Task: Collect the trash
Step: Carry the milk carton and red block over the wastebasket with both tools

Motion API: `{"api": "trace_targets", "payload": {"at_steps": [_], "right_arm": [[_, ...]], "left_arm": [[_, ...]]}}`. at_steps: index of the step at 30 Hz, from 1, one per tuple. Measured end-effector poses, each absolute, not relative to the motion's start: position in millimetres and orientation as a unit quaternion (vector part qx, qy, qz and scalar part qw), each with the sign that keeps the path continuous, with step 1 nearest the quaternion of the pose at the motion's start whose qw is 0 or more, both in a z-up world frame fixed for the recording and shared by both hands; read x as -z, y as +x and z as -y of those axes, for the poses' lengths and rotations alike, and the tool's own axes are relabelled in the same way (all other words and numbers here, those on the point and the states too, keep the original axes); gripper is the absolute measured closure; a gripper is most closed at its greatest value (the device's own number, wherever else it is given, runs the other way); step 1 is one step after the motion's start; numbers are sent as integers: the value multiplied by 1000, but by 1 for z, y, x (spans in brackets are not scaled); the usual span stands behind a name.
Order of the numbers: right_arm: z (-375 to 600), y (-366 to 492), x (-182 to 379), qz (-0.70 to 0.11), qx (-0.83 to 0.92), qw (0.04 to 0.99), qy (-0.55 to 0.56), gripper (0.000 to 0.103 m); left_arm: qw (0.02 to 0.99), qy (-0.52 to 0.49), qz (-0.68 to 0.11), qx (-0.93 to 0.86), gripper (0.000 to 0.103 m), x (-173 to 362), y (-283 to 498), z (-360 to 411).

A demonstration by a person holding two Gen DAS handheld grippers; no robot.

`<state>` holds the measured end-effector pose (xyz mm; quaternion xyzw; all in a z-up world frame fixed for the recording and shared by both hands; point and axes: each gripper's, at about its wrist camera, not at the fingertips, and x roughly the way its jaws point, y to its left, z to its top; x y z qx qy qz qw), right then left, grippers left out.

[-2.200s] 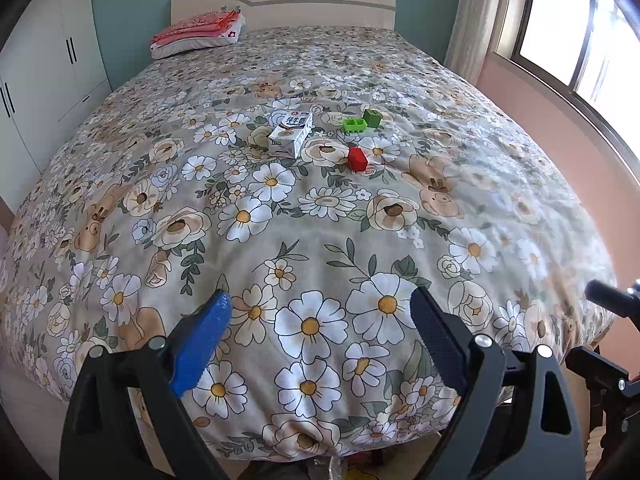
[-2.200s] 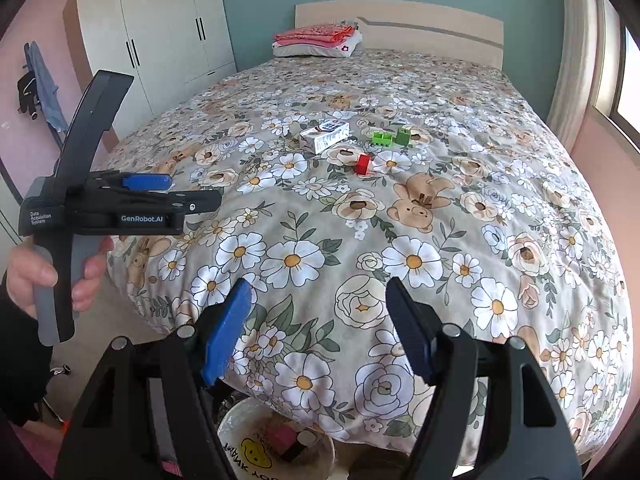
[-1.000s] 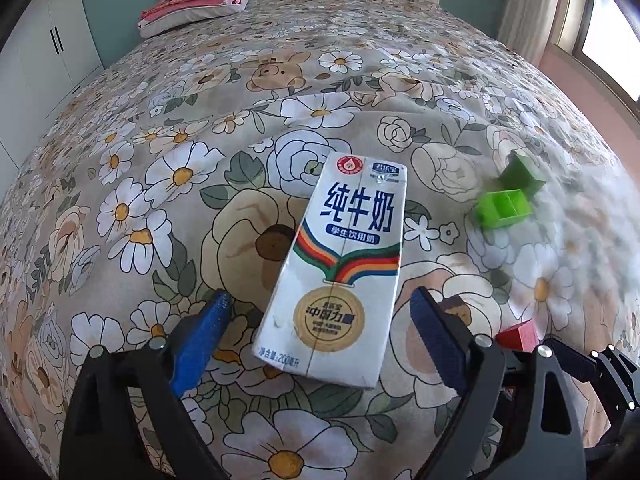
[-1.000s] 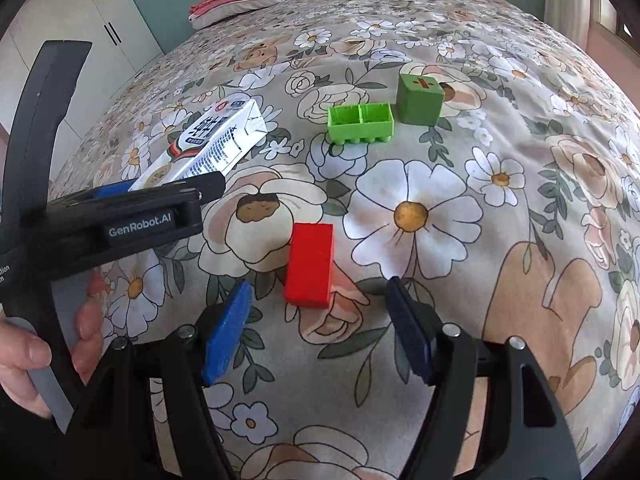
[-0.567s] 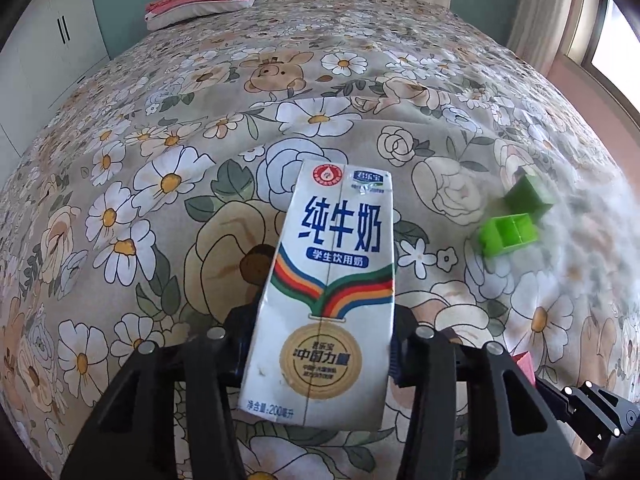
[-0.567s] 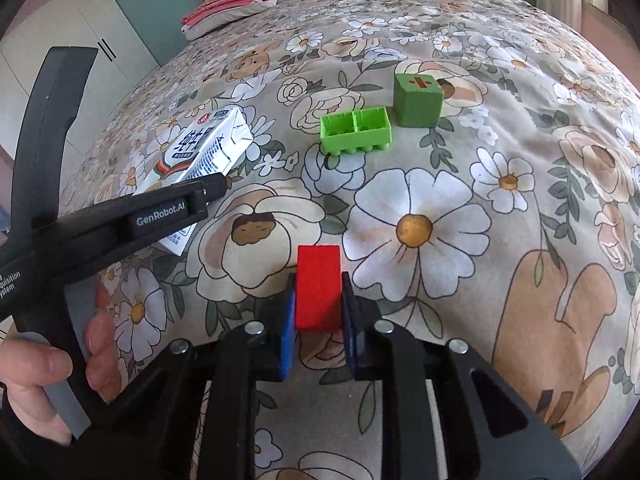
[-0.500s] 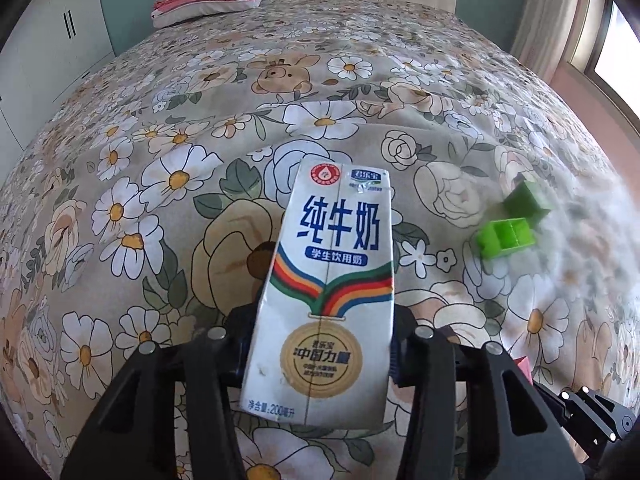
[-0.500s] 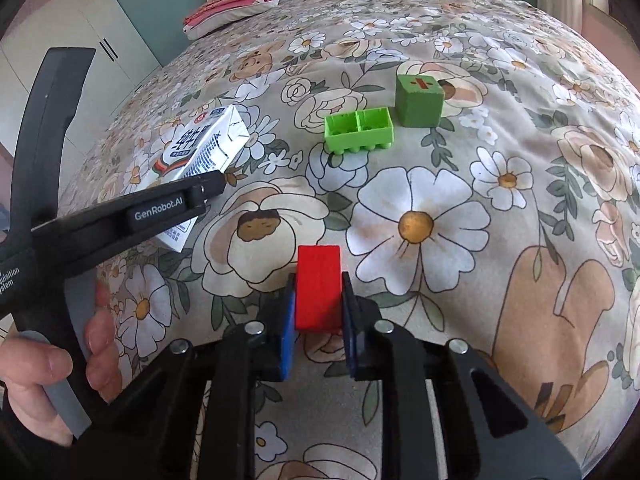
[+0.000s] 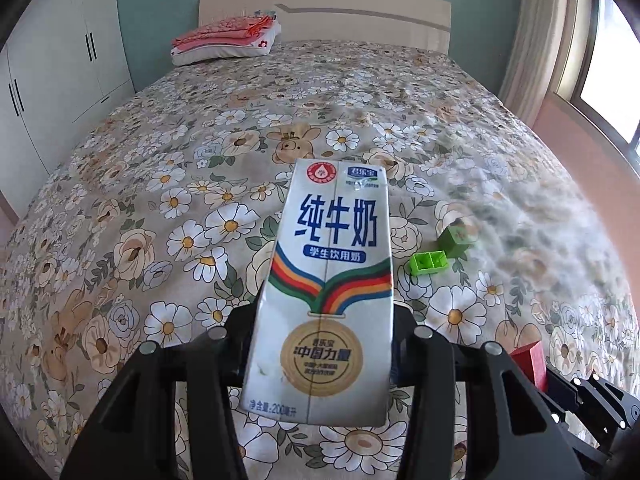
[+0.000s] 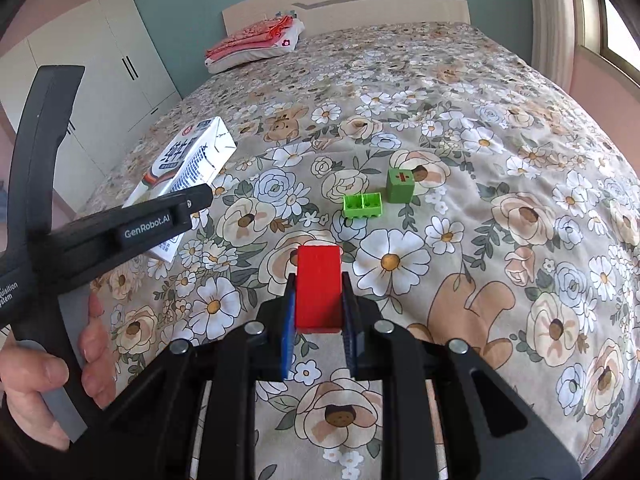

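Two claws are seen over the bed (image 9: 160, 184), each closed on something. The left claw (image 9: 324, 332) is clamped on the lower part of a milk carton (image 9: 332, 280), which is held clear of the bedspread with its printed face up. The right claw (image 10: 318, 312) is closed tightly on a red block (image 10: 319, 284), gripped by its long sides between the blue pads (image 10: 288, 332). A green brick (image 10: 362, 205) and a green cube (image 10: 400, 186) are left lying just beside each other near the middle of the bed. A folded red blanket (image 10: 256, 42) is seen on a pillow at the head-end left corner.
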<state>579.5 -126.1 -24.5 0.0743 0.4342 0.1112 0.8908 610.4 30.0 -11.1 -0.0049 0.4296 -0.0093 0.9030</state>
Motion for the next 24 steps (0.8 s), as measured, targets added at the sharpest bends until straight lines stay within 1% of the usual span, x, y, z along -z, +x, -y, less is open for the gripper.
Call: {"api": "trace_targets", "payload": {"at_steps": [11, 18, 24], "right_arm": [[139, 481, -100, -359, -107, 926, 51, 82], [148, 399, -178, -302, -111, 946, 38, 82], [144, 325, -231, -259, -125, 957, 24, 82]], "left_arm": [[924, -20, -381, -6, 54, -94, 504, -32], [944, -13, -330, -10, 54, -167, 410, -42], [958, -1, -287, -18, 54, -221, 330, -54]]}}
